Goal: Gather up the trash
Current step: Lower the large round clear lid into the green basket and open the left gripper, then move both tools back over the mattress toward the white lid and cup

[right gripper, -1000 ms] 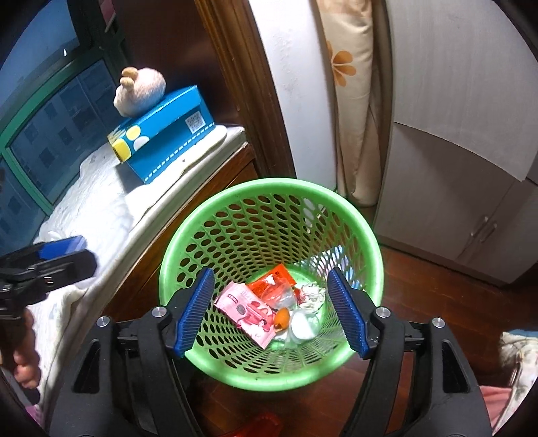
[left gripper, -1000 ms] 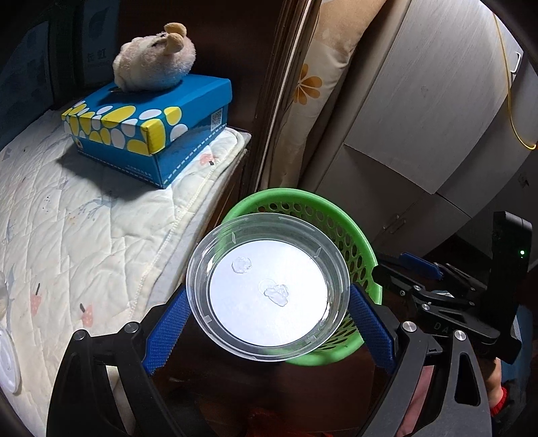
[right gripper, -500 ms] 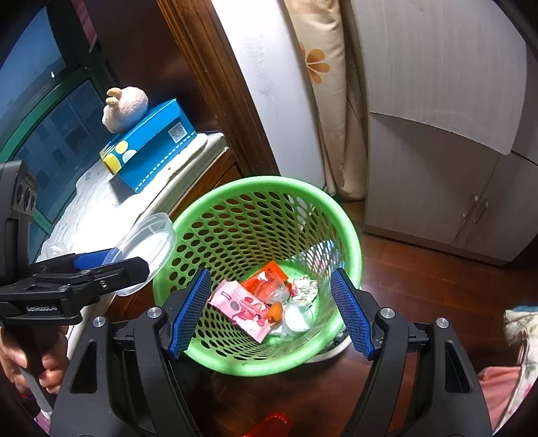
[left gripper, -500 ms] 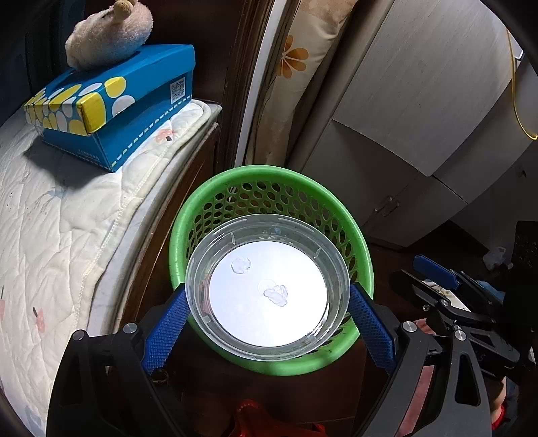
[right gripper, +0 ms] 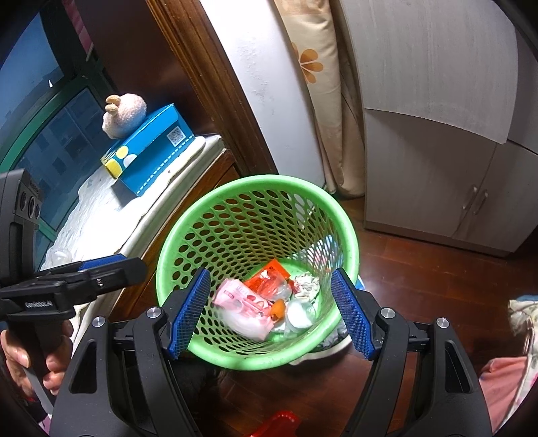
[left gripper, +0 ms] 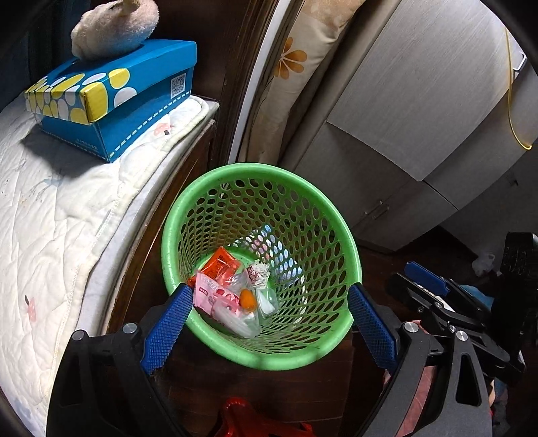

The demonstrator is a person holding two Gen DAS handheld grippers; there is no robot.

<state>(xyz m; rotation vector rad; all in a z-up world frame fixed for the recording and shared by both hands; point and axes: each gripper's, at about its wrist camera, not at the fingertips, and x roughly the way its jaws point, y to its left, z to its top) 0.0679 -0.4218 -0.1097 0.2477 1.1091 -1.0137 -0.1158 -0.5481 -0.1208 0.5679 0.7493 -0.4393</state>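
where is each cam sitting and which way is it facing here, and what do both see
Left wrist: on the left hand-held gripper, angled down into the green basket; its open blue pads and the right hand-held gripper show.
Right wrist: on the right hand-held gripper, angled down at the basket from its other side; its open pads, the left gripper and the hand gripping it show.
Shared: basket, pink wrapper, blue box, plush toy.

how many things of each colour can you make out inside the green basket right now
pink packet: 1
red-orange packet: 1
small orange piece: 1
white crumpled wrapper: 1
clear plastic pieces: at least 1, the pile is too jumbled for an exact number
total in the green basket: at least 5
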